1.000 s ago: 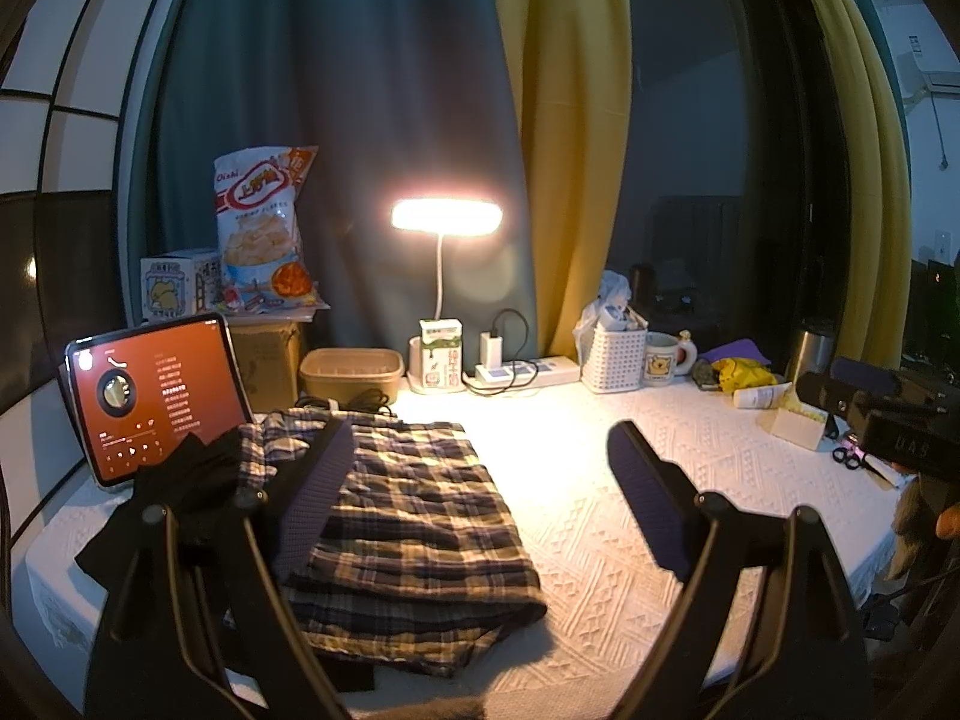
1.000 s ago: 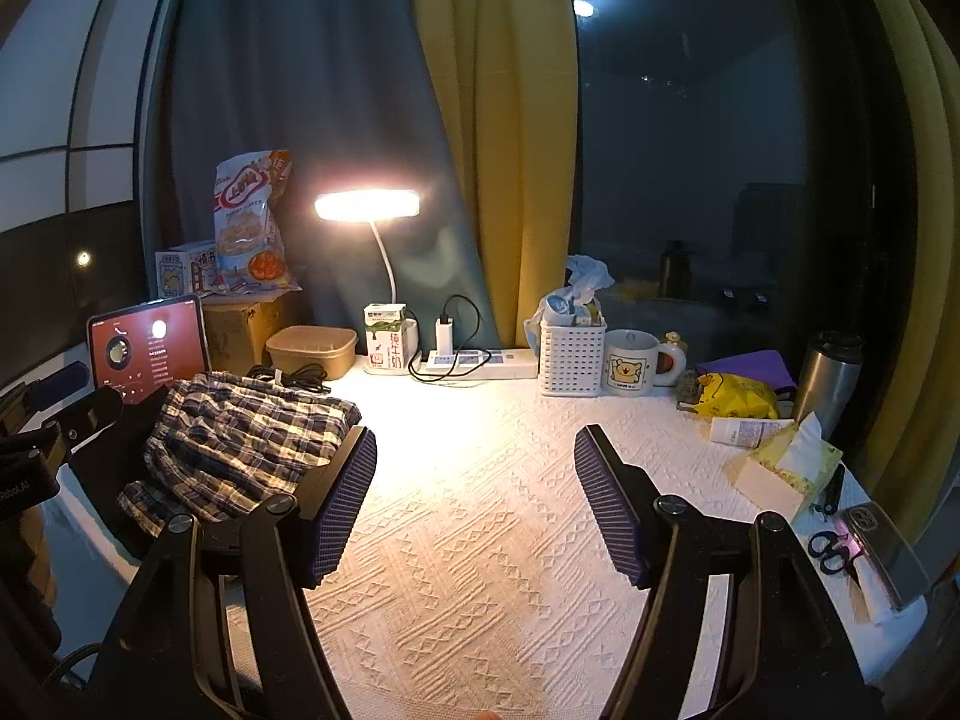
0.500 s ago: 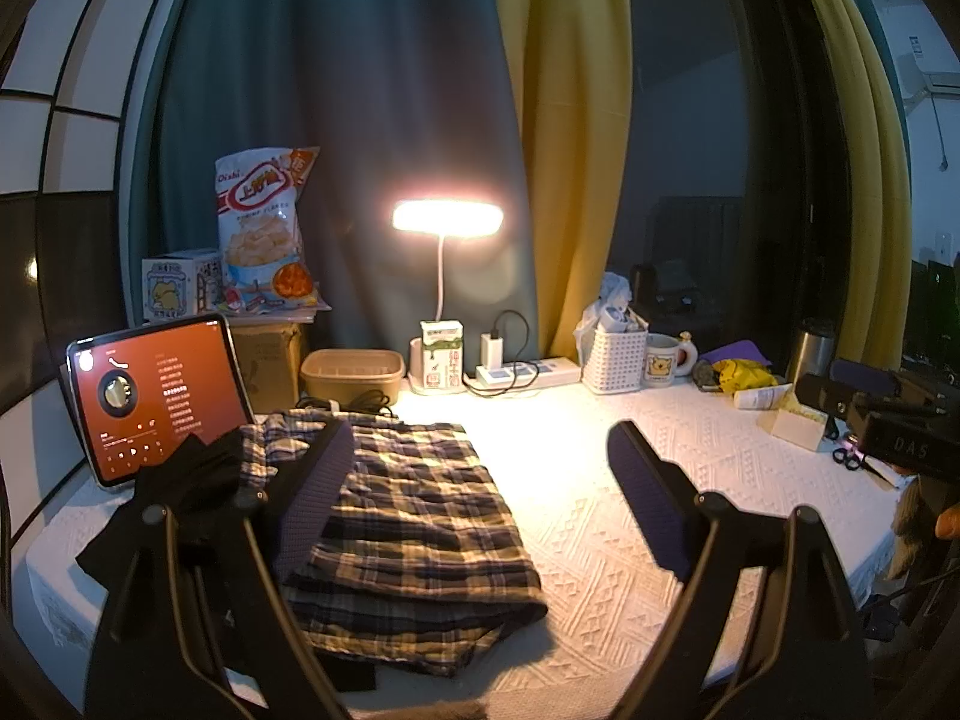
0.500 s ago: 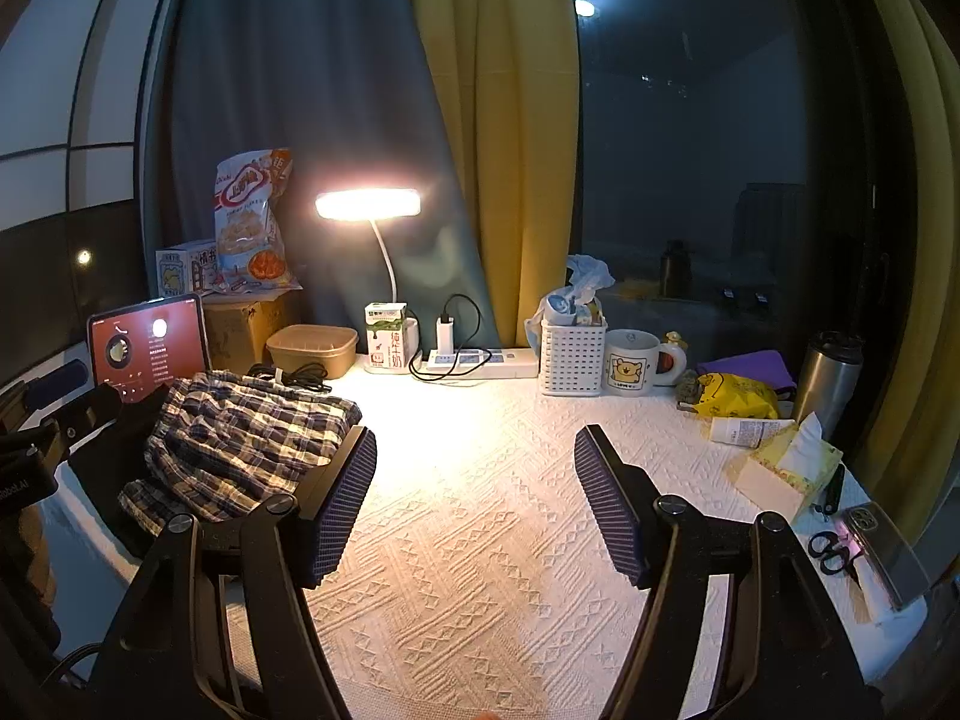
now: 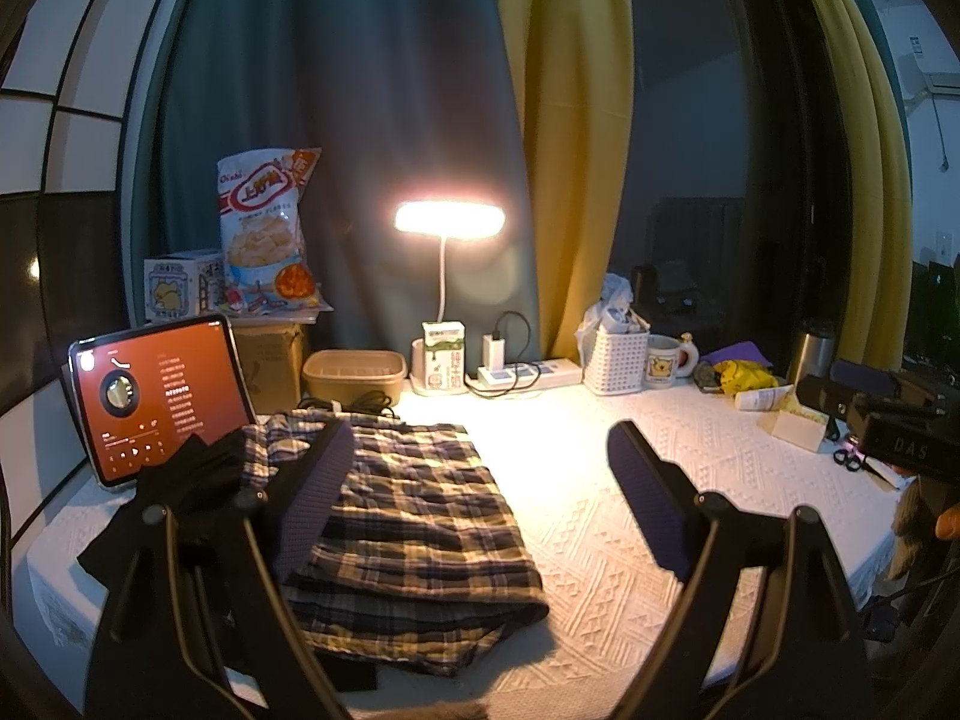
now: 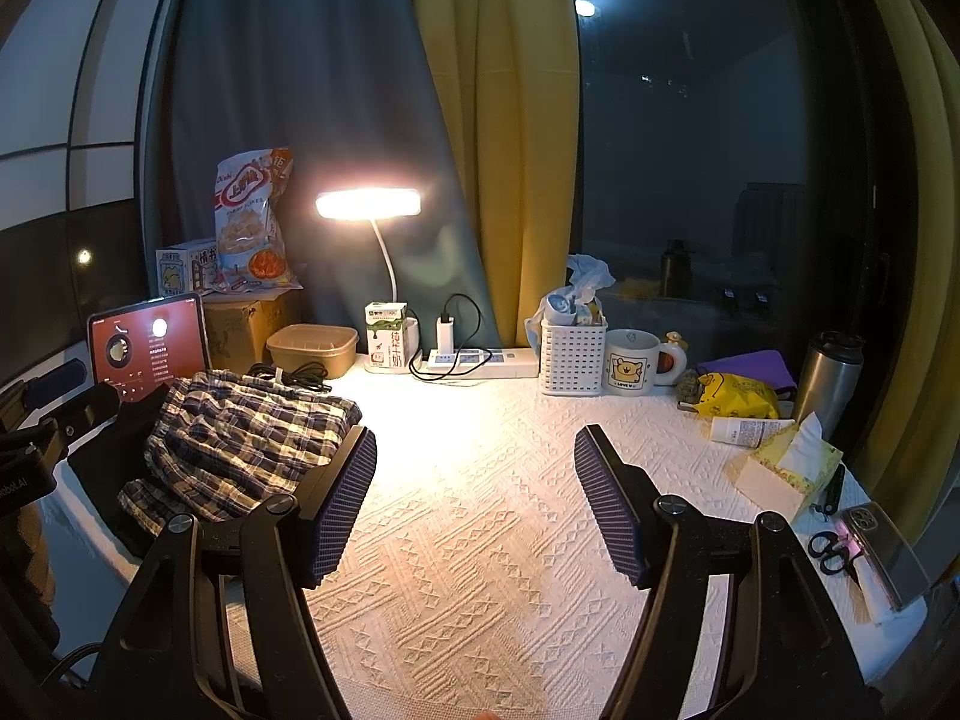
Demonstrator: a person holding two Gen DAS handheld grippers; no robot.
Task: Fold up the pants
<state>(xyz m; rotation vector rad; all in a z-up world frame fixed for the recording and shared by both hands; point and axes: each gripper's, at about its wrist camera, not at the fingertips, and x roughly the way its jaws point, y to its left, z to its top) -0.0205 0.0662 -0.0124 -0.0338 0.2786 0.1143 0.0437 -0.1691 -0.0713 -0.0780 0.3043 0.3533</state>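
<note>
The plaid pants [image 5: 408, 516] lie folded in a rumpled stack on the left part of the white textured tablecloth [image 5: 600, 540], in front of and left of the lit desk lamp [image 5: 449, 219]. Their near edge is partly hidden behind the left gripper's [image 5: 474, 498] left finger, and a dark garment [image 5: 180, 480] lies beside and under them on the side away from the lamp; how much of it runs beneath the plaid cannot be told. In the right wrist view the pants [image 6: 240, 438] sit at the far left, their near corner cut off by the right gripper's [image 6: 474, 504] left finger.

Both grippers hang above the cloth with fingers spread wide and nothing between them. The right gripper shows at the right edge of the left view only as a dark block, mostly out of frame.

Left of the lamp, a tablet [image 5: 159, 399] with a red screen stands behind the pants, its lower edge covered by the dark garment. A brown container [image 5: 354, 369] and a milk carton [image 5: 443, 357] stand at the lamp's foot. Right of the lamp are a power strip [image 5: 528, 373], a white basket [image 5: 615, 354] and a mug [image 5: 666, 363]. The small print on the packages is too blurred to read.
</note>
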